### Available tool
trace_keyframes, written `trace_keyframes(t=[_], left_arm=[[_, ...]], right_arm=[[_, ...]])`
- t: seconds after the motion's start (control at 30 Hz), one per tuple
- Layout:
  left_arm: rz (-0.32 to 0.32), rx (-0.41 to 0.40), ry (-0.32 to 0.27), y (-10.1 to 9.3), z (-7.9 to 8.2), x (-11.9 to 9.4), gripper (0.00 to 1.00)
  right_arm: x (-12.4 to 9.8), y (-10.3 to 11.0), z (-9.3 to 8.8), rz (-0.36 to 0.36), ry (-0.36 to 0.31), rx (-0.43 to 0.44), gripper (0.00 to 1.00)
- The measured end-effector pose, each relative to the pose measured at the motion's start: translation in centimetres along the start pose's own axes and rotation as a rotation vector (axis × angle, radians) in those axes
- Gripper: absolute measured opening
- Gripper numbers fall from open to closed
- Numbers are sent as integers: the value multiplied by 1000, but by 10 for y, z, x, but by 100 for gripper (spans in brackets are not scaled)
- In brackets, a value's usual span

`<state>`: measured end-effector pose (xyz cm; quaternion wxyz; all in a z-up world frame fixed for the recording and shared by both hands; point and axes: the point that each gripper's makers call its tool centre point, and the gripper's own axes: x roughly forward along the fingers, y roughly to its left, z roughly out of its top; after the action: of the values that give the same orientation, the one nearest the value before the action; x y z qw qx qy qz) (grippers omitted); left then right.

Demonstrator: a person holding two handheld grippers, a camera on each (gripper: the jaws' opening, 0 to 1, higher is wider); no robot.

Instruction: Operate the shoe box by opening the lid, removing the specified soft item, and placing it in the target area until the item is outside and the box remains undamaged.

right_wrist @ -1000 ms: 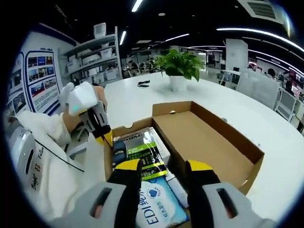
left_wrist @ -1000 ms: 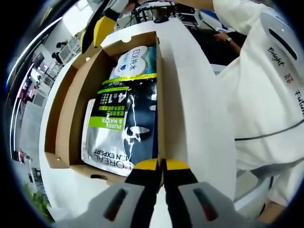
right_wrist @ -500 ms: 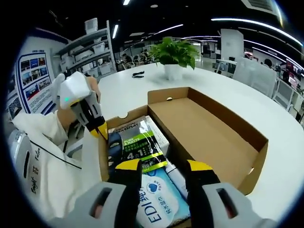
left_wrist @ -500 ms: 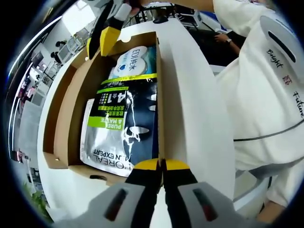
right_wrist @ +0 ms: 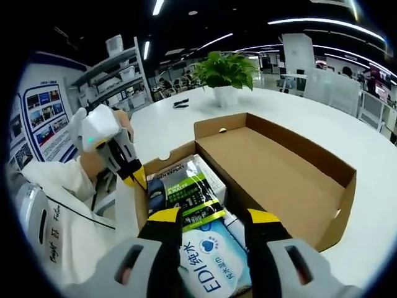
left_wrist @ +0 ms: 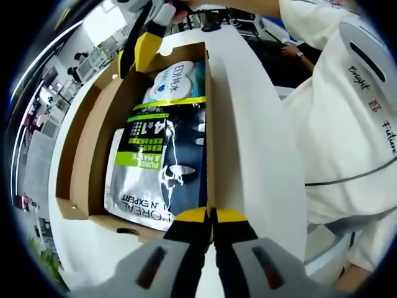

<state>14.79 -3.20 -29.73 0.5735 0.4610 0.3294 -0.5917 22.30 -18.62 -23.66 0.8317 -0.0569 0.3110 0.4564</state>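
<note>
the white/blue wipes pack [right_wrist: 211, 264] sits at the bottom centre of the right gripper view, inside the shoe box [right_wrist: 291, 180] at its near end, w/ the dark face-mask sachet [right_wrist: 186, 189] just beyond it, partly overlapping; in the left gripper view the same pack [left_wrist: 173, 77] is upper centre and the sachet [left_wrist: 162, 164] mid-frame. lid [right_wrist: 273, 177] is already folded flat open to the right, so you've got free access from above. your right gripper [right_wrist: 211, 226] hangs over the wipes pack w/ jaws parted and nothing between them, prob lined up to pinch it; contact w/ the pack i can't tell. your left gripper [left_wrist: 211, 217], bottom centre of its view, has its yellow tips pressed together at the box's cardboard wall edge, looks like it's pinning the box so it won't slide, tho whether cardboard is actually between the tips i can't tell. vs 1 s ago: right gripper has come further over the box, the pack now larger under it; left hasn't moved.
</note>
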Motion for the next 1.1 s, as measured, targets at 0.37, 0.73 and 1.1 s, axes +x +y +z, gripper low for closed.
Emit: trace_keyframes(t=[0.37,0.73,1.1], left_arm=[[0,0,7,0,0,0,2],[-7,18,8,-1,0,0,2],[-21,-2,2,0,0,0,2]], right_arm=[[-8,3,14,33,-87,66,40],[-1,-4,12,5,-77,32,32],[3,-6,12,2,-84,90,47]])
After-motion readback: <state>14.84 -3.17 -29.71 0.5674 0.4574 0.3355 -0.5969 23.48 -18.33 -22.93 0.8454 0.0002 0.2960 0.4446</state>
